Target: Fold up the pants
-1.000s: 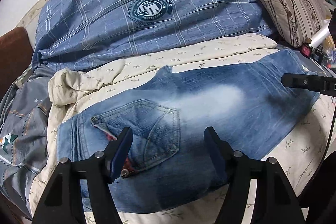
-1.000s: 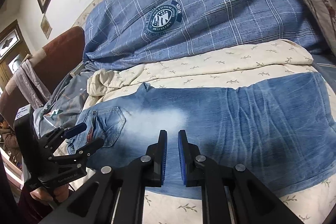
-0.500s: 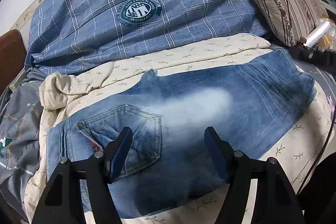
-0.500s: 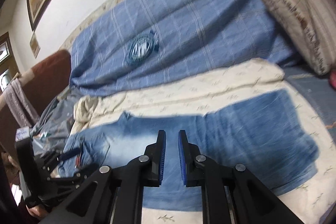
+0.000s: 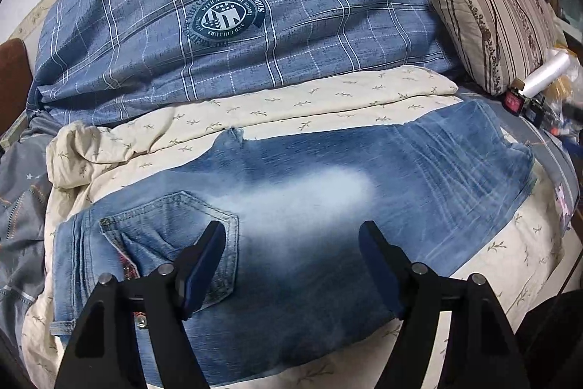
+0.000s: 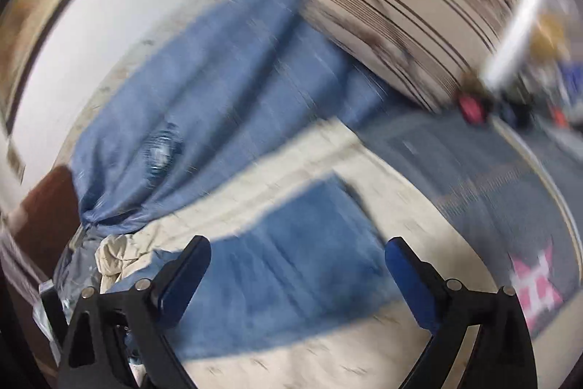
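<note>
Jeans (image 5: 328, 192) lie flat on the bed (image 5: 364, 97). The left hand-held gripper (image 5: 291, 243) has just been opening above them, nothing between its jaws; the right hand-held gripper (image 6: 297, 257) has just sprung wide, empty.

Faded blue jeans (image 5: 291, 206), folded flat on the cream sheet (image 5: 328, 101), pocket up.

Showing as matte black plastic: left gripper (image 5: 291, 265), with triangular cut-outs in the arms near 7 and 5 o'clock. Carrying dark blue pads on its fingers (image 5: 204, 265). Glinting at the pivots, round silver screws. Repeating the same build: right gripper (image 6: 295, 276), black arms, silver screw heads, brighter blue pad toward 4 o'clock, blurring slightly at the edges.
</note>
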`<state>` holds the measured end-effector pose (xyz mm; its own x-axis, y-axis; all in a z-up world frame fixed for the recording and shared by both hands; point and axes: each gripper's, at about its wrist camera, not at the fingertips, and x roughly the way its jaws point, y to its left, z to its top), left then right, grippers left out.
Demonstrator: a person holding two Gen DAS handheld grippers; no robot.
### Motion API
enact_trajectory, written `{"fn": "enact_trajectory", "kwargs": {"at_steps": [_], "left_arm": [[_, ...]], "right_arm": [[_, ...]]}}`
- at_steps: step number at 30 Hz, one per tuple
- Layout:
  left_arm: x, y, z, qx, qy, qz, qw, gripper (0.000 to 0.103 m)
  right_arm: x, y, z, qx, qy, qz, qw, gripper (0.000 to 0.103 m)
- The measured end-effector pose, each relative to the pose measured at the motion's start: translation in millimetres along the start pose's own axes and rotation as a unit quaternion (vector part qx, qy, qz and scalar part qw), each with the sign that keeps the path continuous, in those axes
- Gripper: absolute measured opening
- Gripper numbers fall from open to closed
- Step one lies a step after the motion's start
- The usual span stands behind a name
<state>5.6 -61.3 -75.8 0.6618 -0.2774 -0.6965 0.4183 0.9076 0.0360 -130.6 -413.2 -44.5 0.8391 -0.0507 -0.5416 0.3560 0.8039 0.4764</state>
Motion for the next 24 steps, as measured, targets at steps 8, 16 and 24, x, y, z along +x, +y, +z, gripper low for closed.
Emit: {"fn": "enact_trajectory", "kwargs": {"at_steps": [8, 16, 24], "left_arm": [[12, 0, -5, 0.003, 0.023, 0.01, 0.9997, 0.077], [15, 9, -6, -0.011, 0.03, 0.011, 0.9994, 0.077], [27, 19, -6, -0.028, 0.058, 0.018, 0.9978, 0.077]], "right_arm": [[41, -60, -19, 0.137, 0.095, 0.012, 0.986, 0.07], [62, -64, -17, 0.163, 0.09, -0.001, 0.982, 0.067], [77, -48, -7, 0.137, 0.083, -0.068, 0.985, 0.043]]}}
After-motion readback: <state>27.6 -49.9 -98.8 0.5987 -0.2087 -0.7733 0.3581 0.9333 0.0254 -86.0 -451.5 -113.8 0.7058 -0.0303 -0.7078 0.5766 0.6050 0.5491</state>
